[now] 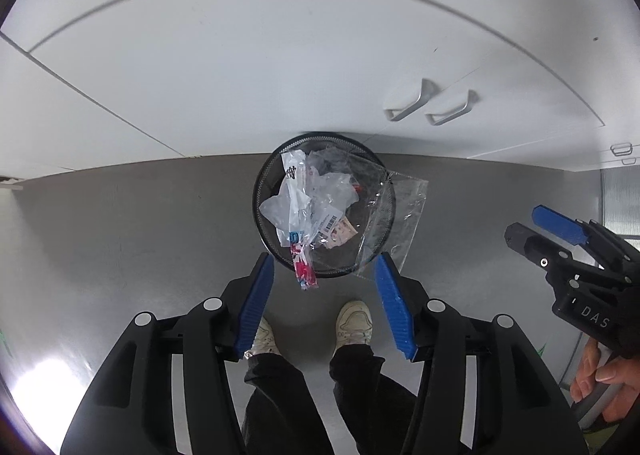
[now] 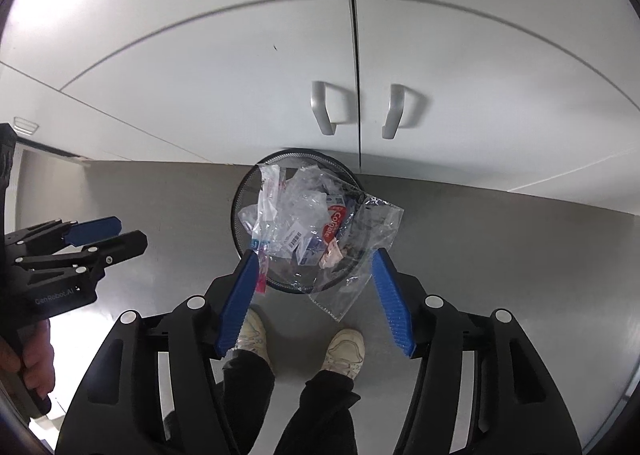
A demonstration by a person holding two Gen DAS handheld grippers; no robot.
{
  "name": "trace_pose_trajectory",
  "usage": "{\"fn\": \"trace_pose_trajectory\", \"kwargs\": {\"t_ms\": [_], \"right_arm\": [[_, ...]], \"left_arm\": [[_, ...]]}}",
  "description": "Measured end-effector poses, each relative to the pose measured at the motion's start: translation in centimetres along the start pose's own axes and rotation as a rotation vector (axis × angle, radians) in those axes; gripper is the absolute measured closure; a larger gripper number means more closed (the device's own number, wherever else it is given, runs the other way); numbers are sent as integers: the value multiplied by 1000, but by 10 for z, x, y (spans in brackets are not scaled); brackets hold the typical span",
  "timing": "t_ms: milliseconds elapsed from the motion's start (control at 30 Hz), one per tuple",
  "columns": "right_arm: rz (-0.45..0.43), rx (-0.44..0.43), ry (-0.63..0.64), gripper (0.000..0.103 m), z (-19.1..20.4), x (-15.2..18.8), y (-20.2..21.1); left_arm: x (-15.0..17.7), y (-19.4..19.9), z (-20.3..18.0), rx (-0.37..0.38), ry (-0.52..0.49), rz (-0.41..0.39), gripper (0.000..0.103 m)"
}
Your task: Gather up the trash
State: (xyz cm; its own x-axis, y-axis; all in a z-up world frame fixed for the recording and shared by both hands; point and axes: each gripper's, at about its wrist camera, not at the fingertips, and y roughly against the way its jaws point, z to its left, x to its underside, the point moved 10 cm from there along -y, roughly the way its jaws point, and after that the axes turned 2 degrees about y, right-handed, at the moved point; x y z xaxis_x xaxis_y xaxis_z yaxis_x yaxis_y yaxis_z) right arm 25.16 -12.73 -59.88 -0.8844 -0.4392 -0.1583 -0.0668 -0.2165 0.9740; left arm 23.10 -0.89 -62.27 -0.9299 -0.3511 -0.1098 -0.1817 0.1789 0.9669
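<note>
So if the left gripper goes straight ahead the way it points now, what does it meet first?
Most likely the plastic wrappers heaped in the black mesh bin. The left gripper is open and empty above it; depth is hard to judge.

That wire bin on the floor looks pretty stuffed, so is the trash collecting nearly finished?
Mostly, it seems. The black mesh wastebasket already holds crumpled clear wrappers and a red toothpaste box. Nothing is in hand: the left tool and right tool both hang open above it. Left to do: a clear plastic bag and a pink-ended wrapper droop over the rim, not fully inside.
</note>
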Motion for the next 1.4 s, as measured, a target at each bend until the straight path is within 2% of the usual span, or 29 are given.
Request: {"fn": "trace_pose_trajectory", "kwargs": {"t_ms": [167, 267, 400, 633, 700, 833, 967, 1300, 1400], "right_arm": [[-51, -19, 8, 40, 10, 0, 76], [-84, -51, -20, 38, 16, -1, 128], [-155, -54, 31, 35, 23, -3, 198], [-256, -50, 136, 30, 43, 5, 296], [-301, -48, 154, 26, 51, 9, 324], [-366, -38, 159, 21, 65, 24, 370], [-408, -10, 130, 19, 78, 46, 396], [-503, 23, 34, 6, 120, 134, 468], [-528, 21, 30, 4, 133, 158, 492]], "left_arm": [[6, 86, -24, -6, -5, -82, 48], [13, 143, -43, -29, -49, -144, 45], [25, 217, -64, -75, -119, -225, 40], [45, 330, -86, -42, -74, -370, 32], [53, 354, -89, -54, -75, -401, 28], [76, 389, -90, -55, -88, -437, 24], [103, 426, -92, -31, -143, -490, 18], [184, 475, -73, -16, -261, -541, 14], [209, 489, -62, -5, -234, -552, 13]]}}
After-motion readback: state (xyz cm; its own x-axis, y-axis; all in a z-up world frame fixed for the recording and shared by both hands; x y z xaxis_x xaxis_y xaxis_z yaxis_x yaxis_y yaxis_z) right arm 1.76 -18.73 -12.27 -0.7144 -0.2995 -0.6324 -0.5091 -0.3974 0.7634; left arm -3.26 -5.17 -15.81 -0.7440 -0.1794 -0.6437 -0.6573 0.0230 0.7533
